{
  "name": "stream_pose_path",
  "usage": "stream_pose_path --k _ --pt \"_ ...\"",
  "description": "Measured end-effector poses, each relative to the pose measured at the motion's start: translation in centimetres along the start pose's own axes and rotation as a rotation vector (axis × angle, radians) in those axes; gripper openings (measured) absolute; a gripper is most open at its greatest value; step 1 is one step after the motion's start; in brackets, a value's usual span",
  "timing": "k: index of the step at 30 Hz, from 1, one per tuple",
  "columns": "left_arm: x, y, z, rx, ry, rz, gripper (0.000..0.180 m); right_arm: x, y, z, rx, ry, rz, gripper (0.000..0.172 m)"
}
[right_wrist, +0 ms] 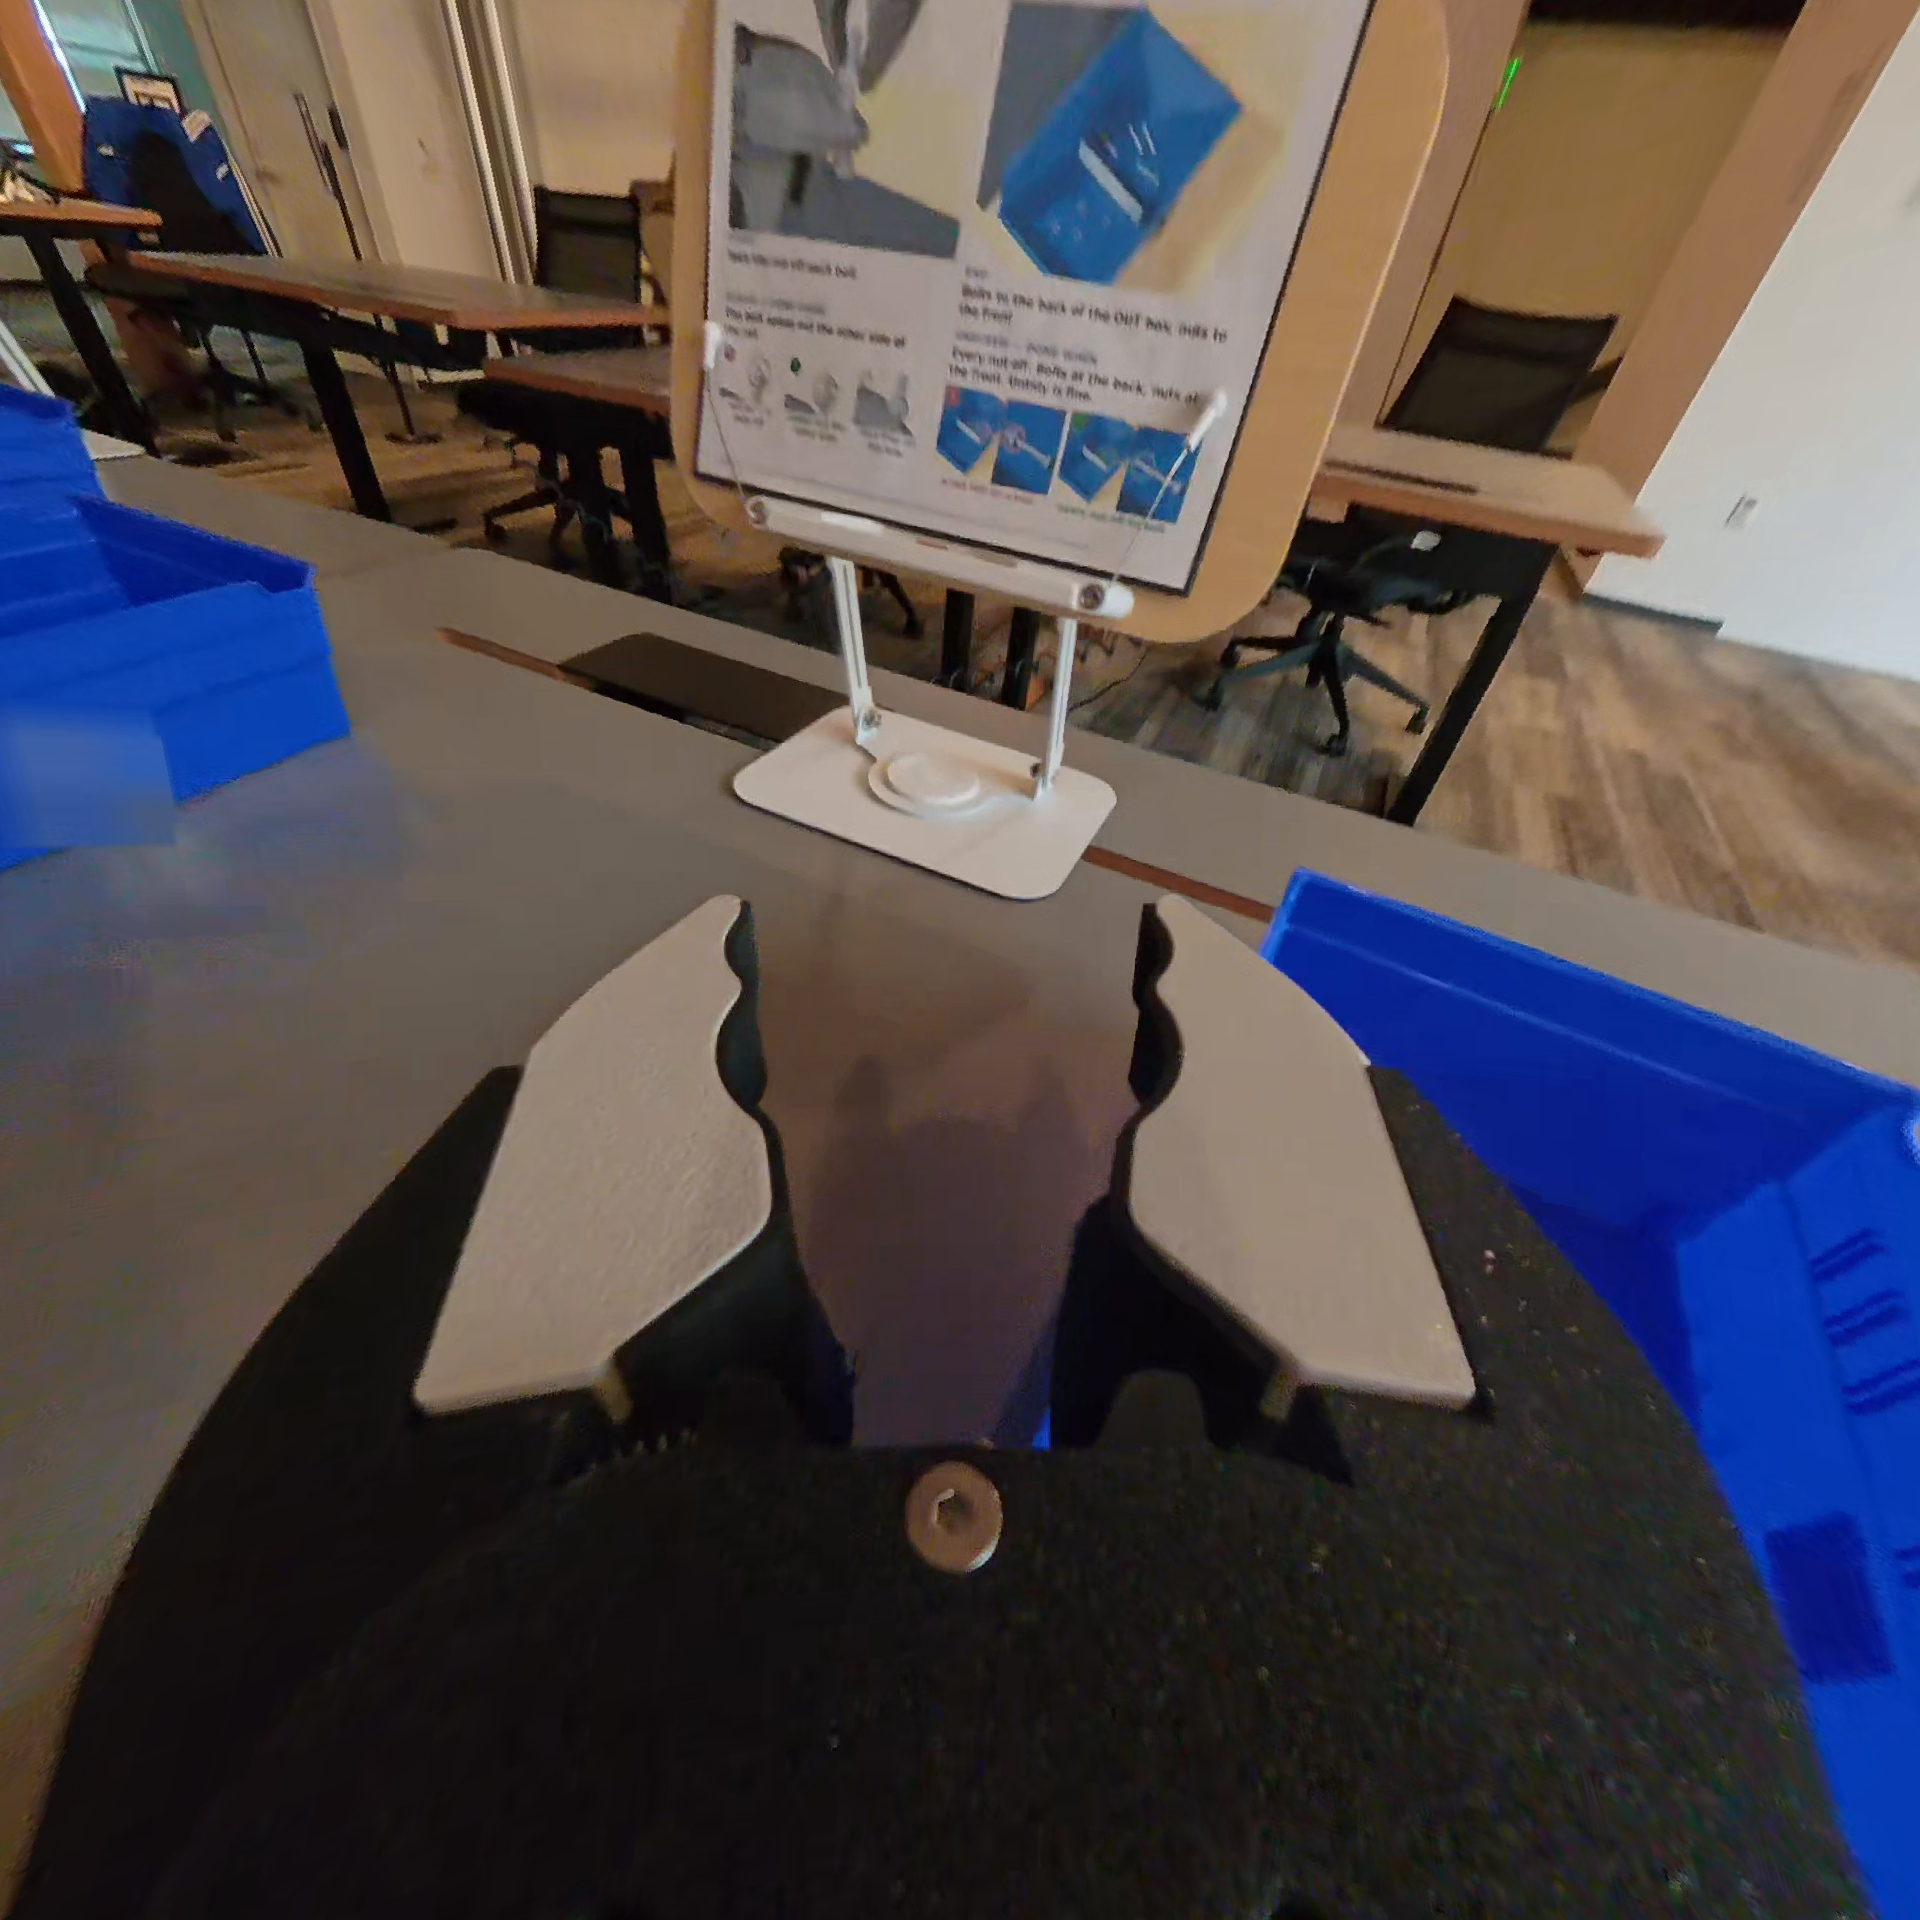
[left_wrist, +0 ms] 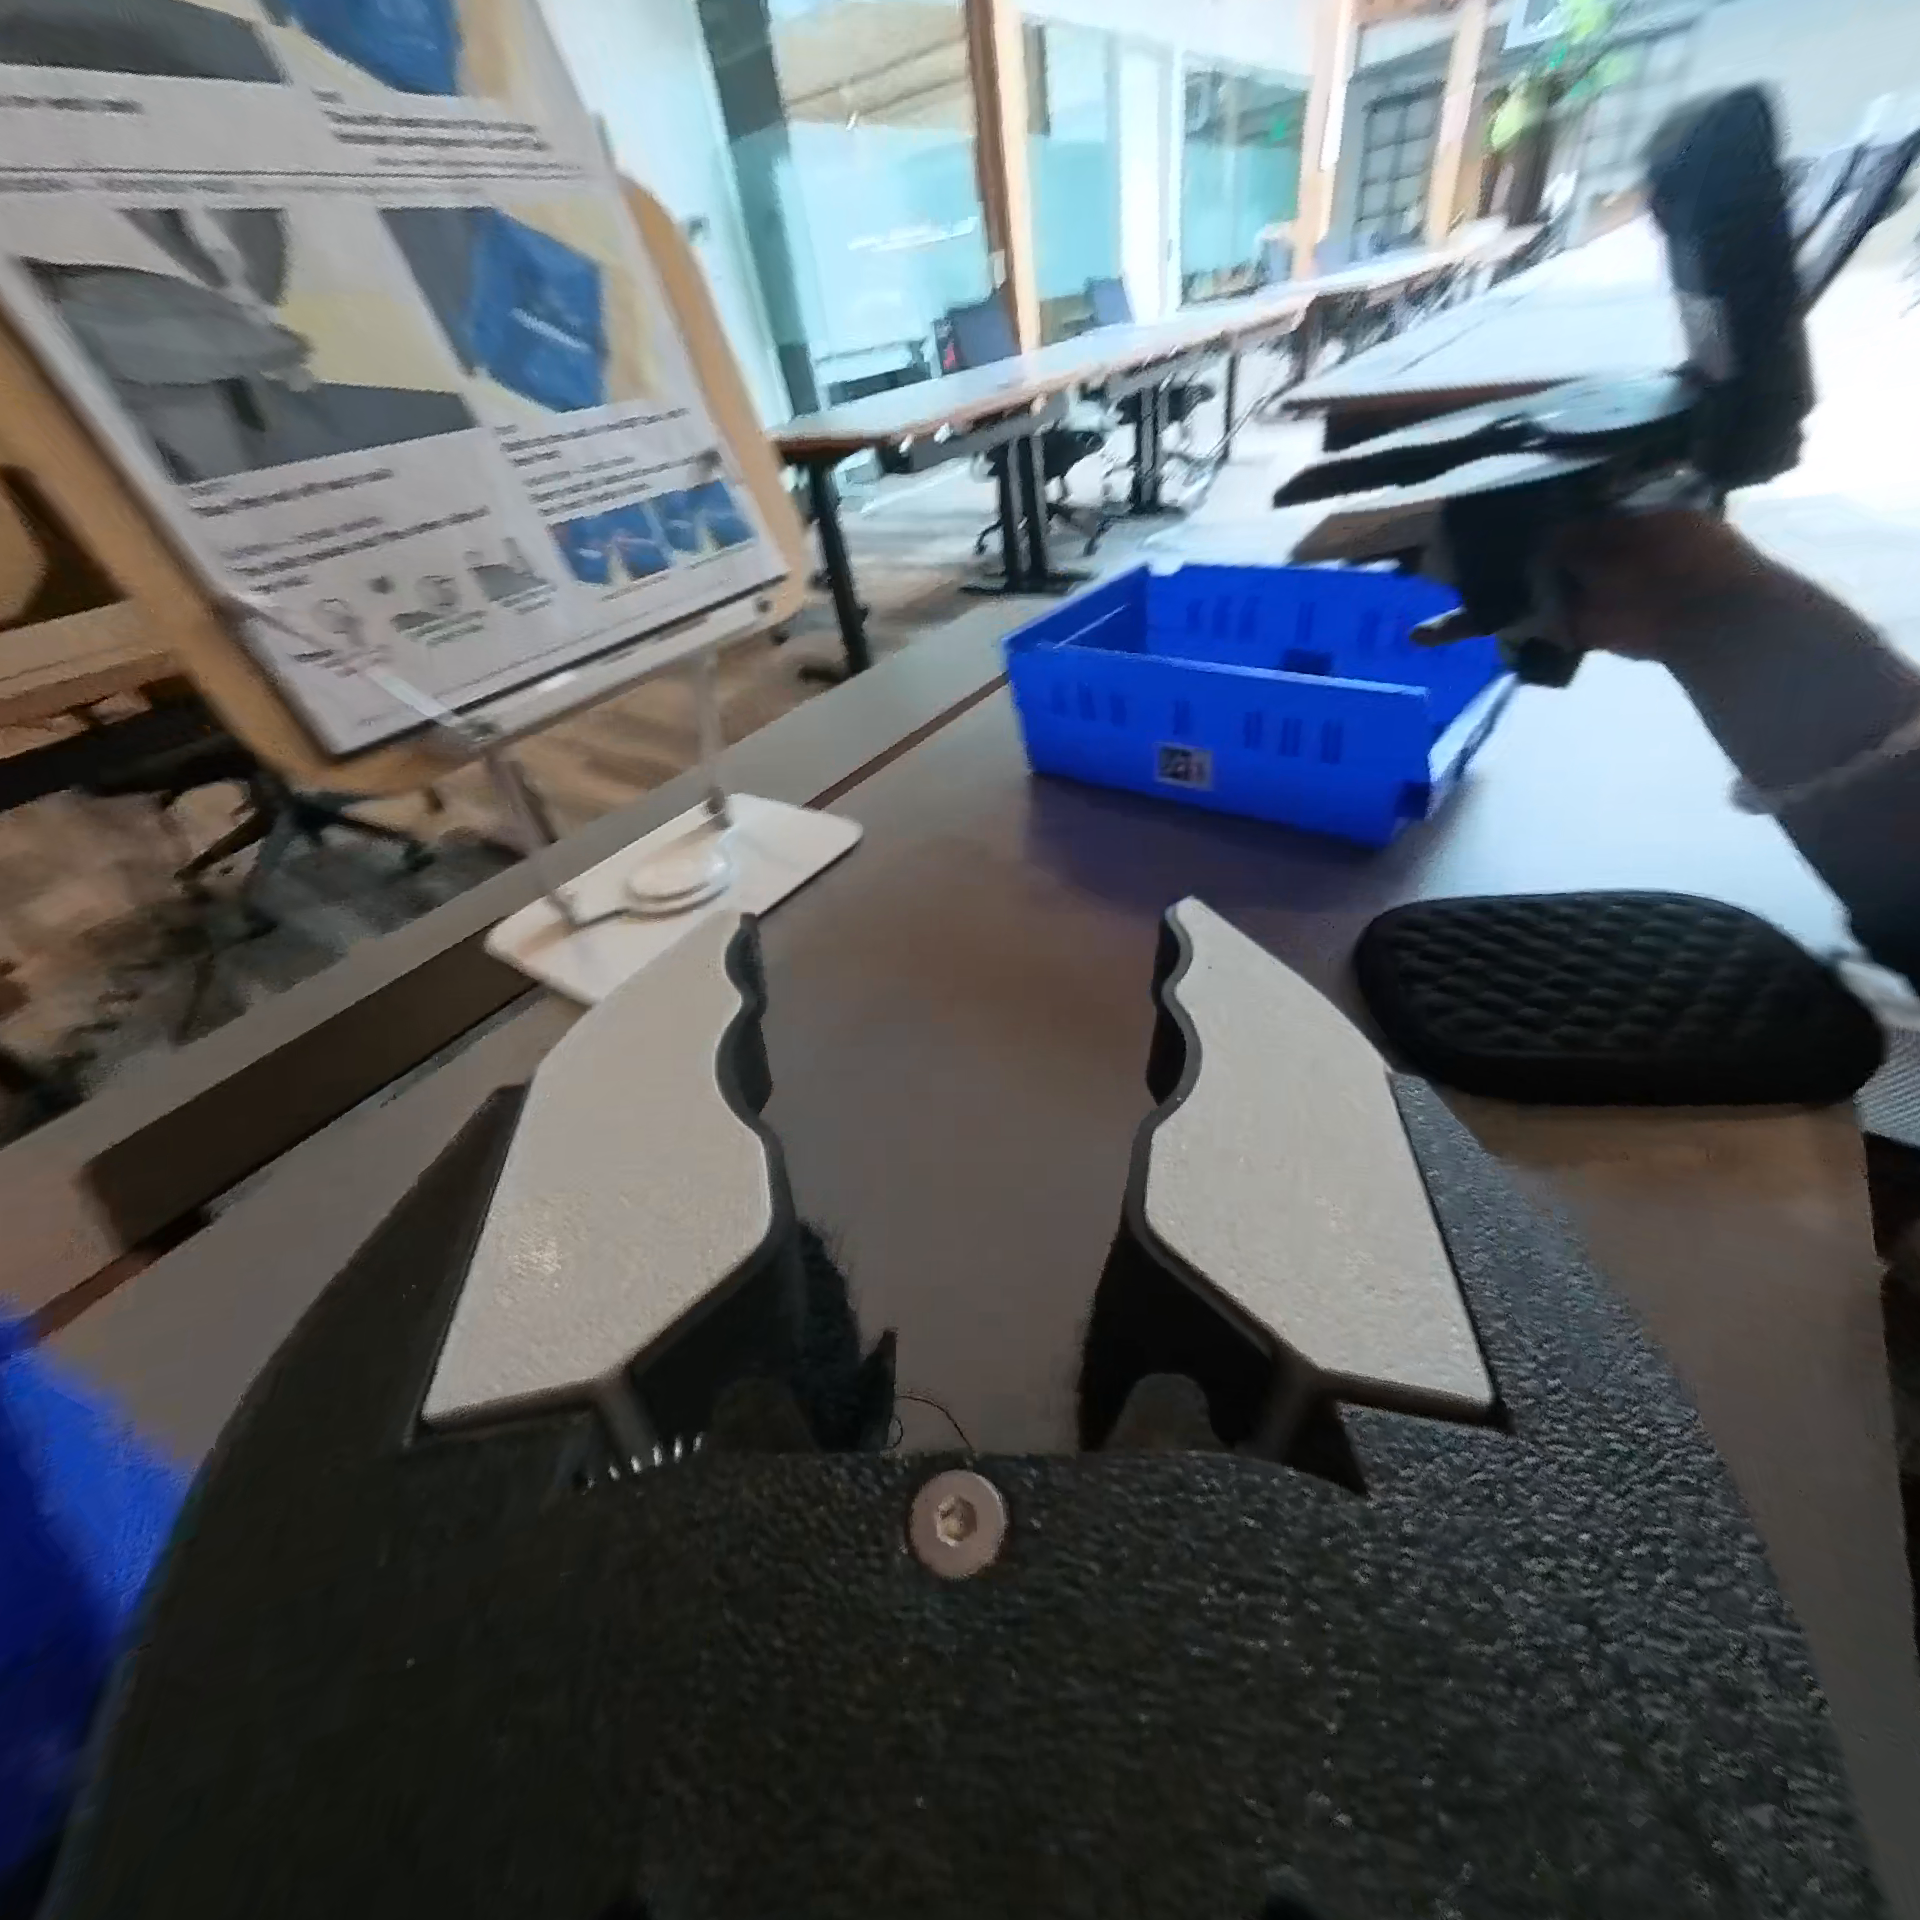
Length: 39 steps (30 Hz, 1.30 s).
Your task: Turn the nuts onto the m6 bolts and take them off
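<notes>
My left gripper point(left_wrist: 961, 961) is open and empty above the dark table point(left_wrist: 935, 987). A blue bin point(left_wrist: 1257, 707) stands on the table ahead and to its right. The right gripper shows blurred in the left wrist view point(left_wrist: 1621, 457), held in a hand above that bin. In the right wrist view my right gripper point(right_wrist: 943, 951) is open and empty over the grey table point(right_wrist: 312, 987), with a blue bin point(right_wrist: 1662, 1195) close at its right. No nut or bolt shows in either view.
A white stand point(right_wrist: 925, 805) holding an instruction sheet point(right_wrist: 987, 260) sits at the table's far edge; it also shows in the left wrist view point(left_wrist: 675, 883). Another blue bin point(right_wrist: 156, 665) is at the left. A black mesh pad point(left_wrist: 1621, 997) lies right of my left gripper.
</notes>
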<state>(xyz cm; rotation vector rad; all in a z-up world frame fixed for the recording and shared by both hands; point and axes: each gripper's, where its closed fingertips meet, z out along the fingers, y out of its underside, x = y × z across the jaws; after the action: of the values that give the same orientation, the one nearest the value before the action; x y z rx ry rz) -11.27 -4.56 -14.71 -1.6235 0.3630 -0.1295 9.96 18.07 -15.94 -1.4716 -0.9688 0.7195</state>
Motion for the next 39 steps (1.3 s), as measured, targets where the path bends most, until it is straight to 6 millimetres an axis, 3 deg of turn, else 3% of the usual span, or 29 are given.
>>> stream_pose_path --k 4,7,11,18,22,27,34,39 --pt "-6.5 -0.8 -4.6 -0.157 -0.169 0.003 0.071 -1.9 -0.1 -0.2 0.081 0.019 -0.015 0.067" --pt "-12.6 0.2 -7.7 -0.324 -0.31 -0.023 0.067 -2.2 -0.1 -0.2 0.116 0.063 -0.05 0.064" --pt "-19.5 4.3 -9.5 -0.572 -0.376 -0.174 0.072 -2.3 0.2 0.1 0.091 0.097 -0.116 0.064" --pt "-25.3 13.5 -9.0 -0.819 -0.356 -0.587 0.07 -1.9 -0.6 -0.6 0.104 0.118 -0.146 0.064" --pt "-26.7 18.4 -9.7 -0.954 -0.433 -0.704 0.067 -1.5 -1.0 -1.3 0.105 0.131 -0.154 0.064" --pt "-26.3 22.0 -9.7 -1.142 -0.467 -0.683 0.063 -1.1 -1.3 -1.7 0.113 0.137 -0.156 0.063" --pt "-25.9 22.9 -7.6 -1.211 -0.451 -0.664 0.064 -1.0 -1.1 -1.4 0.099 0.123 -0.158 0.062" --pt "-25.8 24.3 -8.0 -1.298 -0.49 -0.637 0.055 -1.0 -1.2 -1.4 0.106 0.119 -0.161 0.062"
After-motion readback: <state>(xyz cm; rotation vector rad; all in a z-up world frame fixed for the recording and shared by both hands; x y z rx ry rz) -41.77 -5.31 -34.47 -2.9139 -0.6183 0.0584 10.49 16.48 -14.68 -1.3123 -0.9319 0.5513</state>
